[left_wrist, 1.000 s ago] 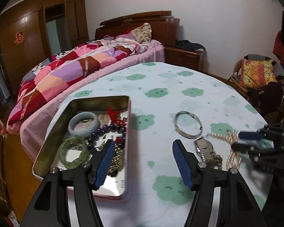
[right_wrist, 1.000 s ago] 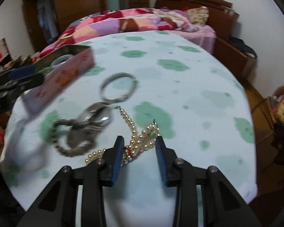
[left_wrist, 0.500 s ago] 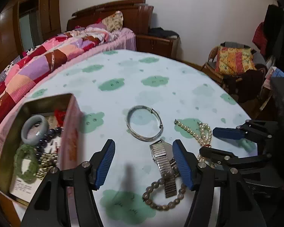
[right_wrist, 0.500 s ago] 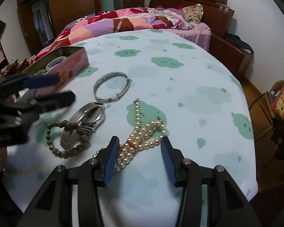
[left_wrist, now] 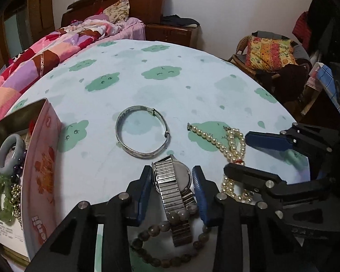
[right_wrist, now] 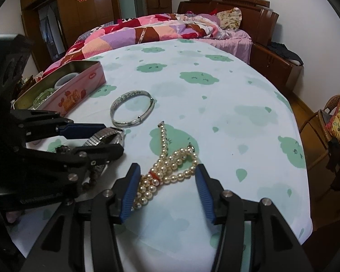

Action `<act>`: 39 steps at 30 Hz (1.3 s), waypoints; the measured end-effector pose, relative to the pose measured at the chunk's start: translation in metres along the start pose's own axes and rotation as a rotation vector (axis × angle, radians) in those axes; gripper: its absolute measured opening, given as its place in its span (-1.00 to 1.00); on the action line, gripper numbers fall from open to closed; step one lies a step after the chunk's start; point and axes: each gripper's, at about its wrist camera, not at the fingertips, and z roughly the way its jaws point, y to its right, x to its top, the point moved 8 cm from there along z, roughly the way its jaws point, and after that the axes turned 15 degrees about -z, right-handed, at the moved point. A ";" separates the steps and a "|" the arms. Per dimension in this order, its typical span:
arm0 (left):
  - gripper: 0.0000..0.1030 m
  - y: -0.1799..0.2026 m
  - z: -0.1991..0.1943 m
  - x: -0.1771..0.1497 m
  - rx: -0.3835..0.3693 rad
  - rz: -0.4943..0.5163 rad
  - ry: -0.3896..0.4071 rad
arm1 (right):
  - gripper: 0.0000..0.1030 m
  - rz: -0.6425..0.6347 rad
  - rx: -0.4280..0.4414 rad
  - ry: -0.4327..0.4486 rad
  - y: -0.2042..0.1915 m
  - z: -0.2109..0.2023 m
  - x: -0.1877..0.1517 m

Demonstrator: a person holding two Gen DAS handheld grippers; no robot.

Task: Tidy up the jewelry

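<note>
Left tongs (left_wrist: pixel 172 181) close around watch (left_wrist: pixel 173 178); right tongs (right_wrist: pixel 166 183) straddle pearls (right_wrist: pixel 167 170).

We see our right tongs (right_wrist: pixel 167 182) low over the tabletop (right_wrist: pixel 215 104), jaws spread wide around the tangled pearl necklace (right_wrist: pixel 170 165); the left pad touches the pearls, the right pad stands just beside them. Our left tongs (right_wrist: pixel 95 138) reach in from the tabletop's left edge, jaws either side of the metal-band watch (right_wrist: pixel 106 136). A silver bangle (right_wrist: pixel 131 108) lies further in, toward the middle. Near the far left edge sits the pink tin (right_wrist: pixel 79 90), bangles inside.
</note>
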 end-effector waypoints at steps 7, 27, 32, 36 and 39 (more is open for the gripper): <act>-0.29 -0.002 -0.011 0.004 -0.007 -0.009 0.037 | 0.04 0.005 0.004 0.011 0.000 0.001 0.001; -0.96 -0.016 -0.049 0.033 0.030 -0.021 0.183 | -0.46 0.013 0.080 0.039 -0.008 0.002 0.004; 0.02 -0.020 -0.046 0.031 0.043 -0.057 0.168 | -0.46 0.007 0.081 0.038 -0.007 0.002 0.005; 0.58 -0.012 -0.045 0.020 0.046 -0.047 0.176 | -0.59 -0.022 0.066 0.022 -0.007 0.000 0.004; 0.58 -0.004 -0.036 0.011 0.043 -0.030 0.134 | -0.60 -0.021 0.048 0.002 -0.003 -0.001 0.001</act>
